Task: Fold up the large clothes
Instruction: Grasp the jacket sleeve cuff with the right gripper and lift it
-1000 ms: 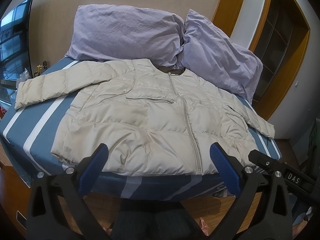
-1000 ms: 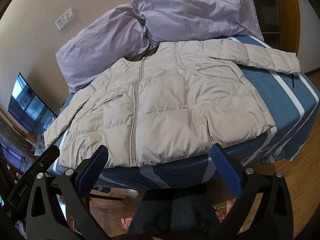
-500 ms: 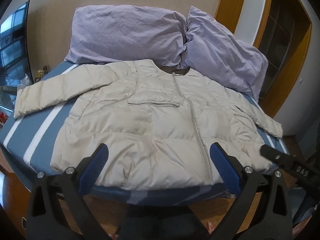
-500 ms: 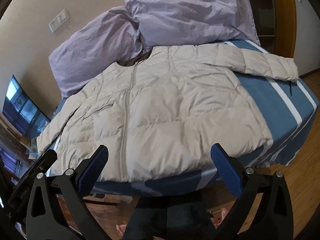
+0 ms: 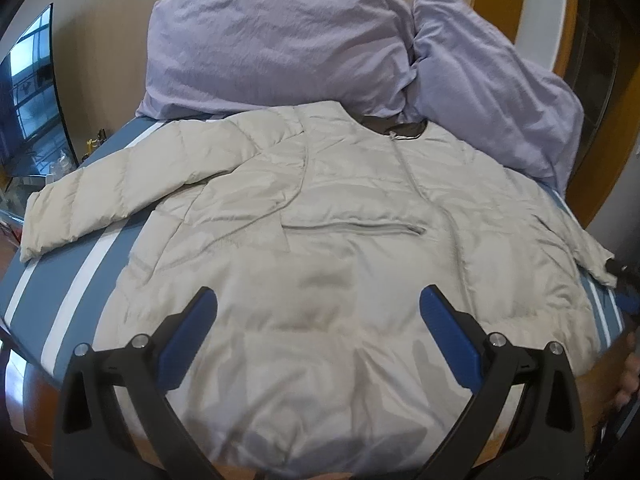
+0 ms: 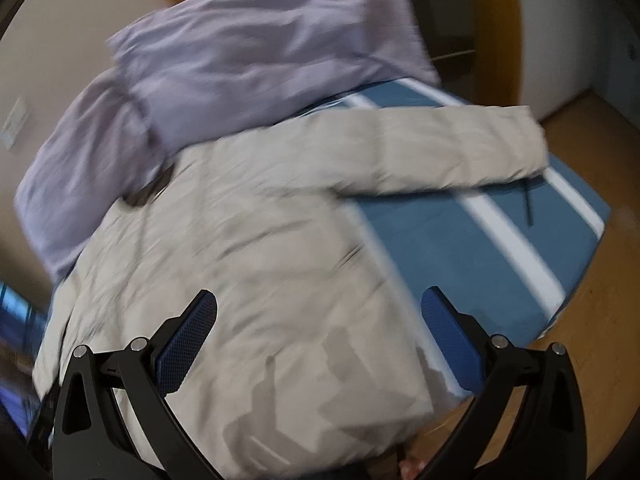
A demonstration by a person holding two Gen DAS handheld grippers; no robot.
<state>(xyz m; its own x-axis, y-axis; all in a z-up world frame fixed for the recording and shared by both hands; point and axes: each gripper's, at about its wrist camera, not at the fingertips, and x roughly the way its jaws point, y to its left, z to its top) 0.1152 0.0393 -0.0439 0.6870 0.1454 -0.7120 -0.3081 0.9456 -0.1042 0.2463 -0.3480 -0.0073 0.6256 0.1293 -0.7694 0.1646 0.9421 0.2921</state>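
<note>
A cream puffer jacket (image 5: pixel 328 248) lies front up and zipped on a blue striped bed, collar toward the pillows. One sleeve (image 5: pixel 104 188) stretches to the left, the other sleeve (image 6: pixel 432 148) to the right. My left gripper (image 5: pixel 318 320) hovers open above the jacket's lower front, nothing between its blue pads. In the blurred right wrist view, my right gripper (image 6: pixel 318 320) is open over the jacket's (image 6: pixel 256 280) lower right side, near its hem corner.
Two lilac pillows (image 5: pixel 280 44) lean against the wall at the bed's head. Blue sheet with white stripes (image 6: pixel 500 240) lies bare right of the jacket. A screen (image 5: pixel 28 92) stands at the left. Wooden floor (image 6: pixel 600 320) and a door frame (image 5: pixel 592 160) border the bed.
Both grippers have moved forward and down over the bed, now hanging above the jacket's hem area. The right one swung toward the right sleeve side, blurring its view. Both stayed open.
</note>
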